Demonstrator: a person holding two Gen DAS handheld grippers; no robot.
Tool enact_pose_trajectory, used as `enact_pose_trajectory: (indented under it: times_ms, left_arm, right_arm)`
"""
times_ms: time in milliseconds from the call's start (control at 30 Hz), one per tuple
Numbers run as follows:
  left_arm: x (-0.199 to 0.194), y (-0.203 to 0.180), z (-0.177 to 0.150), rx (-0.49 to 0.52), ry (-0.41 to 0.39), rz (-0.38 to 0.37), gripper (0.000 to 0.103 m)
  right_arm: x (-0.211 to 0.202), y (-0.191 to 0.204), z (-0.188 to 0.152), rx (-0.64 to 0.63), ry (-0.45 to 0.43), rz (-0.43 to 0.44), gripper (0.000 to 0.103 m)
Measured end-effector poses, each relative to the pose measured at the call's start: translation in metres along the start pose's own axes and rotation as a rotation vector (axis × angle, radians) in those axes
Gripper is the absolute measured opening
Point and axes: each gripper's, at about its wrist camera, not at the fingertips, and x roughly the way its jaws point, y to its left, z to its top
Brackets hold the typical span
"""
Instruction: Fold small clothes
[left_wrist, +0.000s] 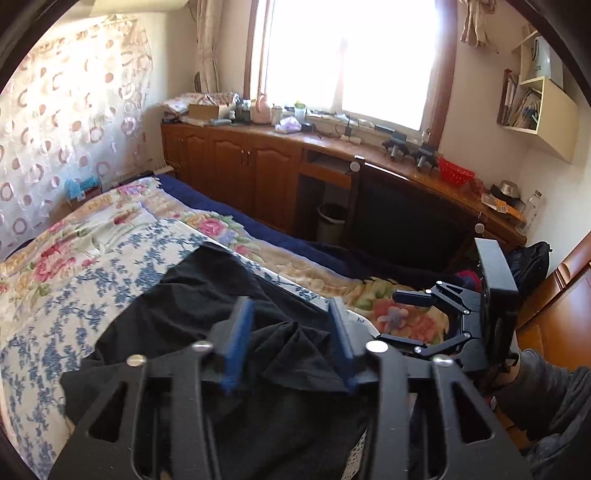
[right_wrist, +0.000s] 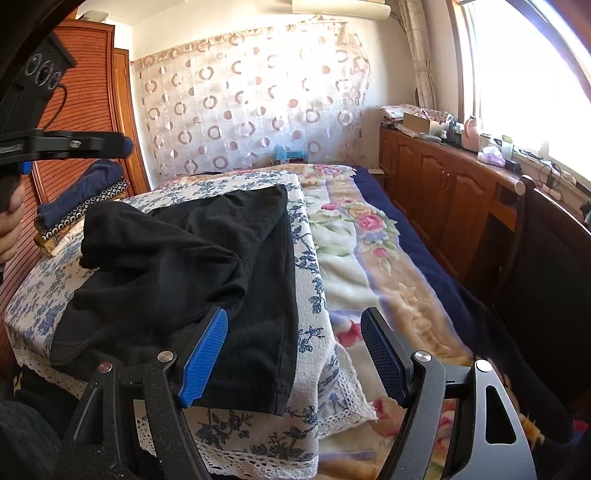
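A bedroom holds a bed (right_wrist: 373, 266) spread with a floral blanket over a navy cover, flanked by a long wooden counter (left_wrist: 258, 129) of cabinets under a bright window (left_wrist: 351, 55), its top crowded with boxes, bottles and a red basket (left_wrist: 456, 173). A sheer curtain with ring patterns (right_wrist: 251, 103) hangs on the wall behind the bed, and a slatted wooden wardrobe (right_wrist: 88, 96) stands at the left of the right wrist view. On the bed lies a blue-and-white floral cloth (right_wrist: 314, 280) edged with lace, and on it rests the black garment (right_wrist: 177, 266), rumpled, partly doubled over itself. A stack of folded clothes (right_wrist: 85, 199) sits beyond it near the wardrobe. The left tongs (left_wrist: 291, 343) stand apart above the black fabric, gripping nothing. The right tongs (right_wrist: 295, 354) stand wide apart, one blue pad just over the garment's near edge, not clamped.
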Motion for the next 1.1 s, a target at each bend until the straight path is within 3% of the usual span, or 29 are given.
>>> enact_pose_trajectory:
  times_ms: [100, 133, 400, 700, 1100]
  left_arm:
    - [-0.014, 0.013, -0.013, -0.017, -0.015, 0.039, 0.077]
    - [-0.019, 0.019, -0.020, -0.023, -0.020, 0.060, 0.079]
    - [-0.041, 0.076, -0.086, -0.152, 0.014, 0.204, 0.079]
    - [-0.058, 0.126, -0.153, -0.328, 0.041, 0.287, 0.079]
    - [-0.088, 0.143, -0.188, -0.408, -0.011, 0.328, 0.079]
  right_arm:
    - [0.000, 0.003, 0.003, -0.001, -0.004, 0.009, 0.077]
    - [0.002, 0.005, 0.004, -0.006, -0.004, 0.012, 0.077]
    - [0.011, 0.025, 0.015, -0.061, 0.000, 0.052, 0.077]
    - [0.040, 0.078, 0.047, -0.203, 0.023, 0.156, 0.077]
    - [0.102, 0.177, 0.081, -0.451, 0.144, 0.345, 0.077]
